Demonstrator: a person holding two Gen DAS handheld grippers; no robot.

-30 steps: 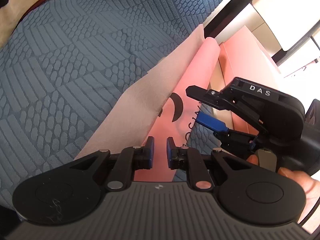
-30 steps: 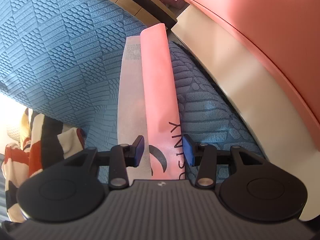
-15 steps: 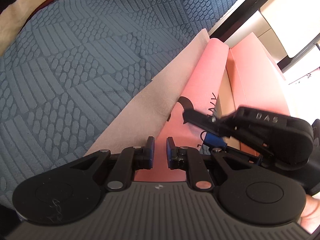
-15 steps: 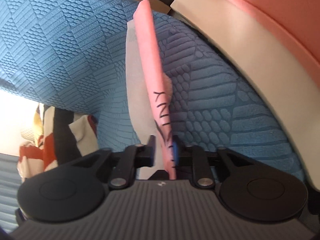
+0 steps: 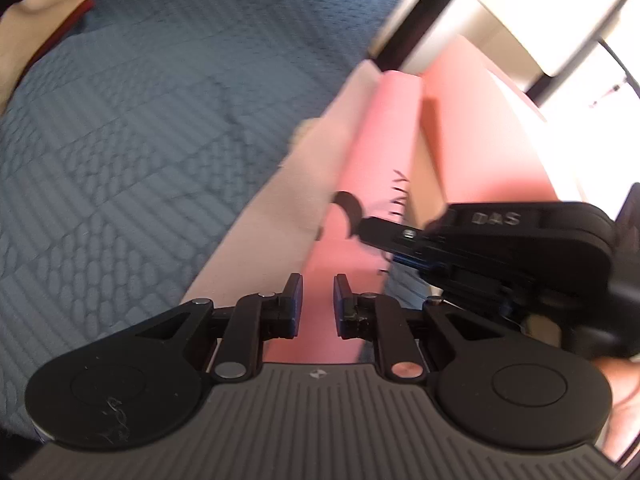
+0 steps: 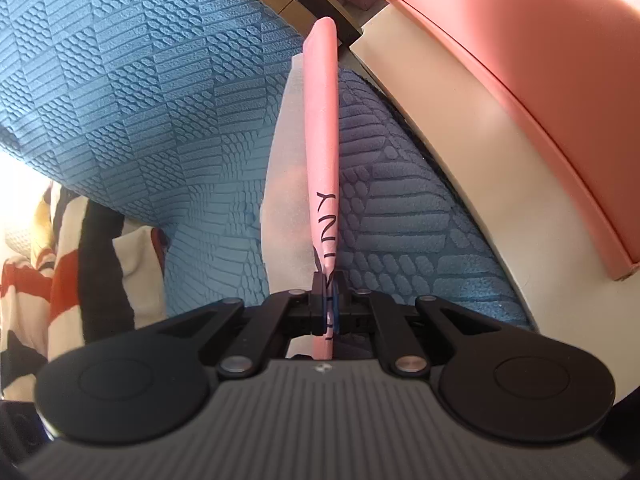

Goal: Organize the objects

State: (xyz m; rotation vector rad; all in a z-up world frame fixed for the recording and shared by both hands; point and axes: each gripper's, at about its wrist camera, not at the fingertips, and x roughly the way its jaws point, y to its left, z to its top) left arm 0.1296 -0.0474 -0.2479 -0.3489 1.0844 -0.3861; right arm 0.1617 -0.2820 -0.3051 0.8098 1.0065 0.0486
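Claw, right (image 6: 327, 300): black two-finger unit, jaws pressed together on the near end of the flat pink paper sleeve with black lettering (image 6: 320, 128); sleeve stands on edge, running away from the claw above the bed.
Claw, left (image 5: 316, 304): black, jaws a little apart and just lately widening; sleeve (image 5: 380, 152) passes beneath the gap, pads not pressing on it. Right claw (image 5: 372, 228) seen here at the sleeve's right edge, a hand (image 5: 616, 384) behind it.
Bed cover, blue, embossed quilted pattern (image 6: 140, 92): largest item, lying under the sleeve.
Box lid, salmon pink card with cream inner wall (image 6: 500, 40): right of the sleeve, apart from it.
Tissue sheet, pale and translucent (image 6: 284, 184): against the sleeve's left face.
Fabric, striped cream, red and black (image 6: 48, 264): well left of the sleeve.
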